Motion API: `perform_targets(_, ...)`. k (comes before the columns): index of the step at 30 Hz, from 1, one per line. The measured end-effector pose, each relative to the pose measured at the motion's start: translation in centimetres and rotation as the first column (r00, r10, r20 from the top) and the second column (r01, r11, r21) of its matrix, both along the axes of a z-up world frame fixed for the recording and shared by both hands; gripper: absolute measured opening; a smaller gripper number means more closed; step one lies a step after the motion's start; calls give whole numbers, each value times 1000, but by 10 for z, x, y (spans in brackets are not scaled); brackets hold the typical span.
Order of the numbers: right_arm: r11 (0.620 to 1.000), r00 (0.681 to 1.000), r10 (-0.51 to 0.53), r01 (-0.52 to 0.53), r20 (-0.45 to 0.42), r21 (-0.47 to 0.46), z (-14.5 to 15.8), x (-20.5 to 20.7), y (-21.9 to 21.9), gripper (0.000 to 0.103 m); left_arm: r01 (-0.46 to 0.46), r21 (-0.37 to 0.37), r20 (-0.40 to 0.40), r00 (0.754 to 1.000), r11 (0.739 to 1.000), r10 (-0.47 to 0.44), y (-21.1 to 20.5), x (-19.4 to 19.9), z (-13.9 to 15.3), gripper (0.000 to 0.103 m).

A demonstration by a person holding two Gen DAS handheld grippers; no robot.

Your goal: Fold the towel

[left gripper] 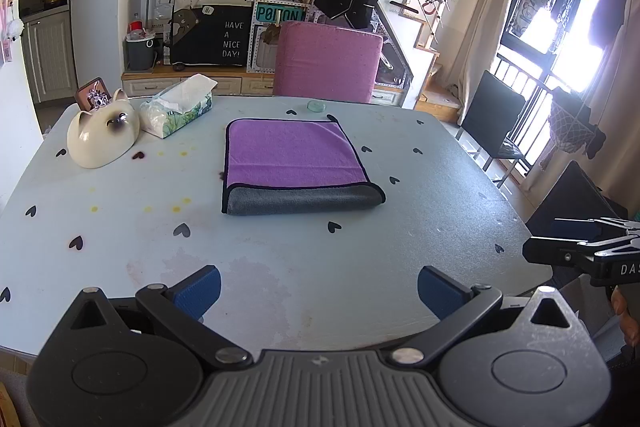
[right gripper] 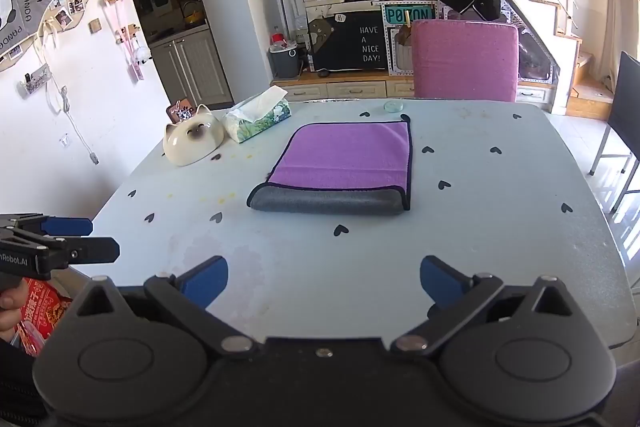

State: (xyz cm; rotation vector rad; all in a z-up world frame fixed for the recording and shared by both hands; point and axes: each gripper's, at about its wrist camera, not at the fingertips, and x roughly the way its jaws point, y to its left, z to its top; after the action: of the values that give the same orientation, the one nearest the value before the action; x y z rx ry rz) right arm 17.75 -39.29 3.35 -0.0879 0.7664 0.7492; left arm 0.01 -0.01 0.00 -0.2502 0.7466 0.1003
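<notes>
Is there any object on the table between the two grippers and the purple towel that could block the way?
Nothing visible does. Between the open left gripper, the open right gripper and the folded purple towel lies only bare table. The cat-shaped bowl and tissue pack stand off to the left, beyond the path.

The left hand-held gripper [left gripper: 318, 289] sits at 6 o'clock, its blue-padded fingers [left gripper: 198, 289] spread wide over the pale worktop [left gripper: 280, 259], holding nothing. Toward 12 o'clock from it lies the towel [left gripper: 298, 165], folded flat, purple side up with a grey layer showing along its near edge. At 10 o'clock stand a cat-shaped ceramic dish [left gripper: 102, 131] and, just beside it, a tissue pack [left gripper: 178, 107]. A pink chair [left gripper: 326, 61] rises behind the far edge. The right hand-held gripper [left gripper: 558, 241] enters at 3 o'clock, seen side-on.
</notes>
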Motion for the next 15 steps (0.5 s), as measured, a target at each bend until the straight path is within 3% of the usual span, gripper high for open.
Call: perform_targets(15, 1000, 1000, 0, 0, -1, -1, -1, 0, 0, 102, -1, -1, 0, 1000, 1000, 1, 0, 0, 0, 103)
